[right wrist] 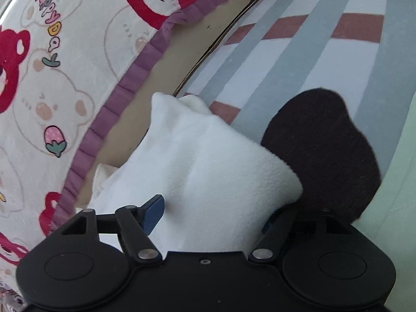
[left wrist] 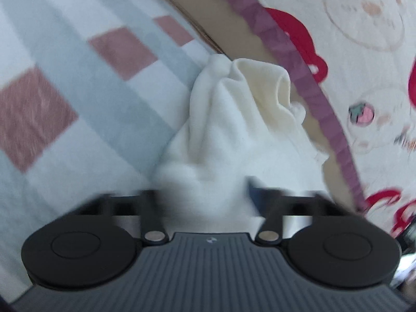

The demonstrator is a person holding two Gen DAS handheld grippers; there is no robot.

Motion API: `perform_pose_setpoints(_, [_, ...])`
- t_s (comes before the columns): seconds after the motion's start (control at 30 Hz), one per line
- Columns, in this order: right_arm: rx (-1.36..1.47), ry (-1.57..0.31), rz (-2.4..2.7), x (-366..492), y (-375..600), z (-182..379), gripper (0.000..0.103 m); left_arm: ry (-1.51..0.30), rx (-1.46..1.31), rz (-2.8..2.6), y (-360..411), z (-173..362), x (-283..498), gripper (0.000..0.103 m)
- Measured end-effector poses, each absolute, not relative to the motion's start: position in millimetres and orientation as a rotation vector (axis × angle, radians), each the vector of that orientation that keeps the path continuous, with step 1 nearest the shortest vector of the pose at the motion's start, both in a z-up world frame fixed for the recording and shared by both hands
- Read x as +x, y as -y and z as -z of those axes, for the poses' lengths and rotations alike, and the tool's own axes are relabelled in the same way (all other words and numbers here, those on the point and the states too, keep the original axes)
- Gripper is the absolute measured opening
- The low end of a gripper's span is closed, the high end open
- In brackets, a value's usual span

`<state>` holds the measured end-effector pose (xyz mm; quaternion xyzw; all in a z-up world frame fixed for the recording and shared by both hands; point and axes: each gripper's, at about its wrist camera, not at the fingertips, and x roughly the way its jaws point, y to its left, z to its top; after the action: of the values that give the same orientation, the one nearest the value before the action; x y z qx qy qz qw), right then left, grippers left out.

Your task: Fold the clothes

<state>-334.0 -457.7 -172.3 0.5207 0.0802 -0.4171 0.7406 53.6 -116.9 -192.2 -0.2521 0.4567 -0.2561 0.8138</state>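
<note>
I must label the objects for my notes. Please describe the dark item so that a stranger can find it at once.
Start from the checked bedsheet with grey stripes and reddish squares. On it, beside the white fleece garment between the right gripper's jaws, lies the dark cloth. It is the only near-black thing here, flat and rounded.

White garment [right wrist: 197, 161] and black cloth [right wrist: 322, 145] on checked bedsheet [right wrist: 338, 59].

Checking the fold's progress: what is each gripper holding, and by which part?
The left gripper pinches the white garment at its near bunched end. The right gripper's jaws stand wide around that cloth; no firm hold shows.
</note>
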Motion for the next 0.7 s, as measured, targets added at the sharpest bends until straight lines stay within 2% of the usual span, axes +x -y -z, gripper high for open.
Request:
perform_pose_setpoints(0.07, [1.136, -0.178, 0.903, -335.7, 460.2, 174.5, 0.034, -0.946, -0.526, 0.557, 113.7, 188.3, 51.2, 0.021])
perform_pose_setpoints(0.1, [1.130, -0.180, 0.894, -336.6, 462.1, 173.3, 0.019, -0.942, -0.557, 0.558, 109.8, 186.1, 51.4, 0.020])
perform_pose_setpoints(0.13, [1.119, -0.175, 0.885, -337.5, 463.4, 169.6, 0.015, -0.938, -0.588, 0.560, 105.9, 183.8, 51.6, 0.019])
perform_pose_setpoints(0.2, [1.020, -0.192, 0.871, -333.5, 464.2, 148.1, 0.014, -0.917, -0.593, 0.579, 102.1, 173.5, 51.4, 0.017])
perform_pose_setpoints(0.3, [0.887, -0.225, 0.831, -325.8, 467.3, 109.0, 0.013, -0.832, -0.390, 0.629, 114.9, 140.0, 37.1, 0.017])
perform_pose_setpoints(0.43, [0.860, -0.264, 0.718, -333.7, 478.6, 73.9, 0.013, -0.802, -0.213, 0.670, 129.6, 108.6, 12.2, 0.017])
perform_pose_setpoints(0.7, [0.856, -0.399, 0.702, -351.6, 481.0, 66.2, 0.012, -0.818, -0.288, 0.696, 103.2, 98.5, -1.8, 0.016])
